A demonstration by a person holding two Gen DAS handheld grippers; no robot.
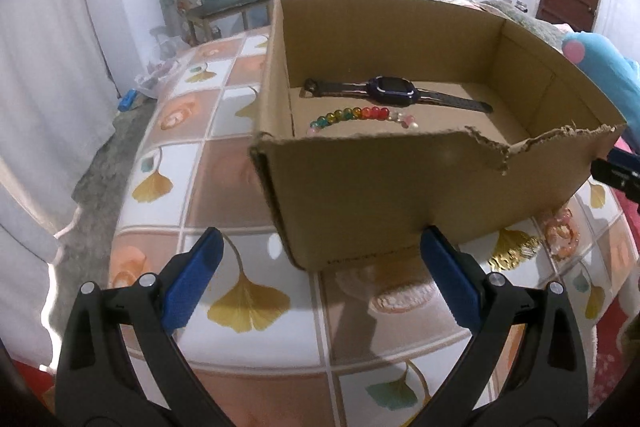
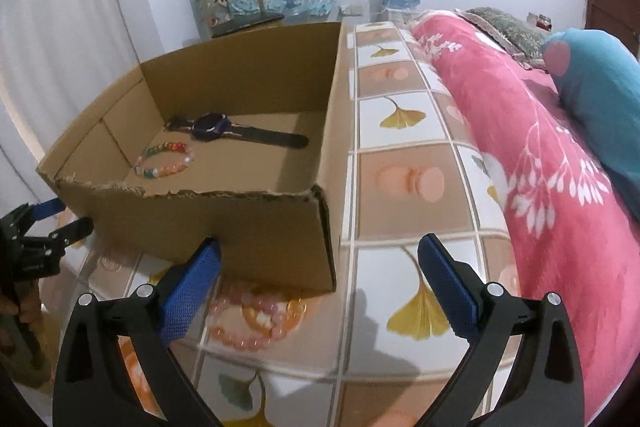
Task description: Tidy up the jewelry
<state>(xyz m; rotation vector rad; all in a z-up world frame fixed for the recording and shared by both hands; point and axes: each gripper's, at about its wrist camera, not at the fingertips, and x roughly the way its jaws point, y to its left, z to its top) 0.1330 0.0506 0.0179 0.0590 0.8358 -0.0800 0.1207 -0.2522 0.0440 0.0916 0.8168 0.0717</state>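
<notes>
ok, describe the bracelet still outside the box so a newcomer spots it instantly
Find the open cardboard box on the tiled tablecloth. Just outside its torn front wall, near the right-hand corner, lies the pink bead bracelet. Unlike the rainbow bracelet and dark watch inside, it is one pale pink-orange colour.

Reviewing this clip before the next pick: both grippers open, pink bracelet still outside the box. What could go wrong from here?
1. The pink bead bracelet lies against the cardboard box wall, so the right gripper may shove the box while closing.
2. The torn front rim could snag beads on the way in.
3. A drop may land on the rainbow bracelet or watch.
</notes>
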